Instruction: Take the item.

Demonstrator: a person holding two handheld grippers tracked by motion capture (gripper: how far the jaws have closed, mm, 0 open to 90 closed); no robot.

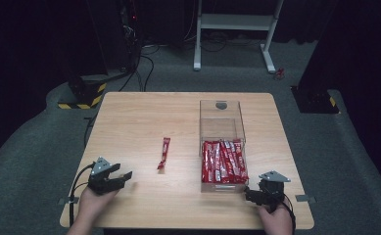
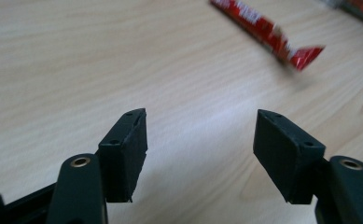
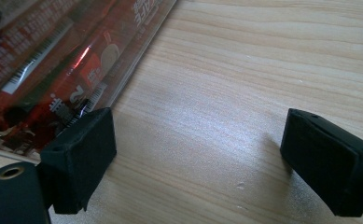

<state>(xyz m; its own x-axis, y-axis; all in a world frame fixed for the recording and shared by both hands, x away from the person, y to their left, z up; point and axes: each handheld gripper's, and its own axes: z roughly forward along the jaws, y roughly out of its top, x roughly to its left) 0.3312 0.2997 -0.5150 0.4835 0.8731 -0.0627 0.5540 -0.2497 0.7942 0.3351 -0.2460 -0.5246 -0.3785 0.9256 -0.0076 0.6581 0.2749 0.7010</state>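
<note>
Wooden tabletop (image 1: 129, 122) bears one loose red sachet (image 1: 164, 152) just ahead of the left gripper (image 1: 125, 177), jaws spread and empty, unpicked, while most already fill the clear box (image 1: 222, 147) beside the right gripper (image 1: 249, 195), likewise spread.

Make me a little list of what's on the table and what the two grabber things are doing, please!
Table: light wooden table
Loose item: one red foil snack stick, lying flat mid-table
Box: clear plastic box, with red snack sticks packed in its near half
Left gripper: jaws open, nothing between them, pointing toward the loose stick
Right gripper: jaws open, nothing between them, close to the box's near corner
</note>
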